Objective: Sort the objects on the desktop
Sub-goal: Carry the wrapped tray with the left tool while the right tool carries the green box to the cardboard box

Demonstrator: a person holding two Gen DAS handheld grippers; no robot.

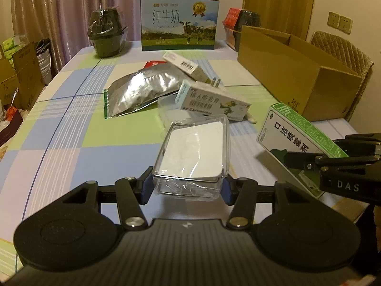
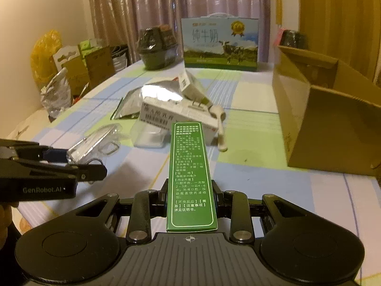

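My left gripper (image 1: 187, 186) is shut on a clear plastic box (image 1: 193, 152) with a white insert, gripped by its near end and lifted off the checked tablecloth (image 1: 71, 143). Its blue pads (image 1: 226, 190) press both sides. My right gripper (image 2: 190, 195) is shut on a long green medicine box (image 2: 190, 162) that points forward above the table. In the left wrist view the green box (image 1: 293, 131) hangs at the right edge. From the right wrist view, the left gripper (image 2: 78, 160) and the clear box (image 2: 95, 143) are at the left.
An open cardboard box (image 1: 297, 76) stands at the right. Mid-table lie a silver foil pouch (image 1: 142, 90), a white medicine box (image 1: 212, 100), a smaller carton (image 1: 185, 66) and a clear tub (image 2: 147, 138). A milk carton case (image 1: 178, 23) and wrapped dark bowls (image 1: 107, 33) stand at the back.
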